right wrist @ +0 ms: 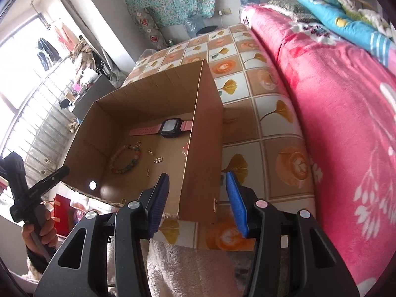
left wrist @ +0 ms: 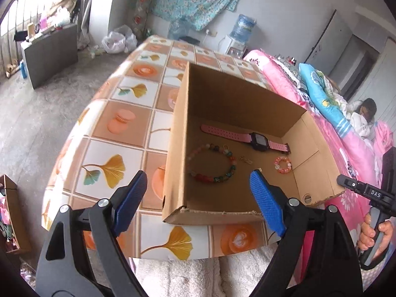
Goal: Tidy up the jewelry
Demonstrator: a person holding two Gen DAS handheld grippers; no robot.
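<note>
- Your left gripper (left wrist: 198, 198) hangs just in front of the near wall of the cardboard box (left wrist: 178, 133). Its blue jaws are spread wide and hold nothing.
- Your right gripper (right wrist: 198, 198) is also released and empty. Its jaws sit on either side of the box's right wall, but they do not touch it.
- Inside the box, the jewelry lies flat on the bottom, so it cannot roll off the table (left wrist: 118, 121).
- Far back lies the pink watch (left wrist: 258, 140), with its strap stretched out.
- Nearer, on the left, is the big bead bracelet (left wrist: 231, 159). On the right is the small pink bracelet (left wrist: 283, 164).
- Between them lies a tiny gold charm (left wrist: 245, 160). More small gold bits show in the right view, but they are too small to name.
- I think you keep both grippers wide so you can reach in next.
</note>
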